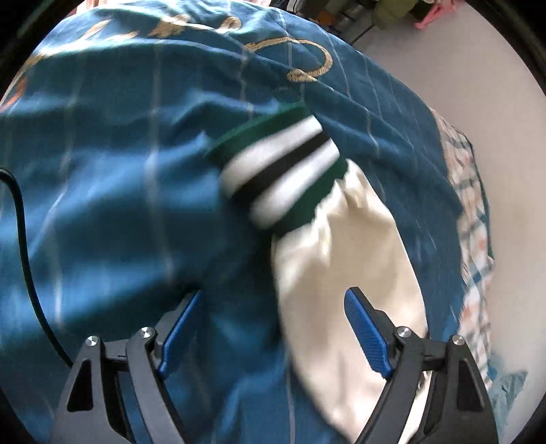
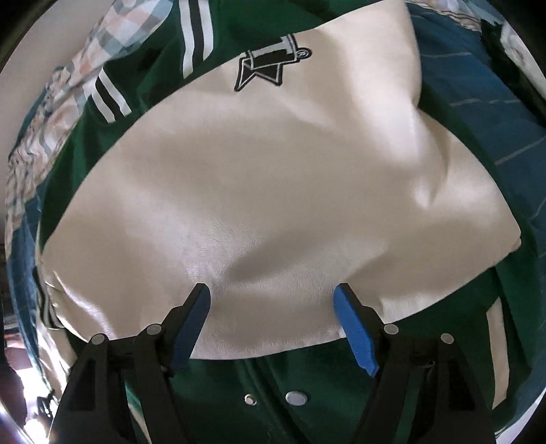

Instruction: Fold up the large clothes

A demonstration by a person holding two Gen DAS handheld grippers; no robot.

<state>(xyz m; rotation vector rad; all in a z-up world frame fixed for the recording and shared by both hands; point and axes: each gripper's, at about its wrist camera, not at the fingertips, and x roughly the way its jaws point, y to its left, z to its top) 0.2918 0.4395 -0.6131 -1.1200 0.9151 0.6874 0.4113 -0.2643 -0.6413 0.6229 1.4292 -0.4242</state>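
Note:
A green varsity jacket (image 2: 102,177) lies on the bed, seen in the right wrist view. One cream sleeve (image 2: 273,177) with a black star patch (image 2: 269,68) is laid across the jacket's body. My right gripper (image 2: 272,288) points straight down over this sleeve, jaws wide, nothing between them. Snap buttons (image 2: 295,398) show below it. In the blurred left wrist view the other cream sleeve (image 1: 341,273) lies stretched out on the blue bedspread (image 1: 119,153), ending in a green, white and black striped cuff (image 1: 283,170). My left gripper (image 1: 274,293) hovers open above that sleeve's edge, holding nothing.
A checked sheet (image 1: 472,222) hangs at the bed's right edge, with pale floor (image 1: 477,95) beyond it. A black cable (image 1: 20,222) runs down the left side. Clutter (image 1: 385,13) stands at the far end. Blue bedspread (image 2: 484,112) flanks the jacket.

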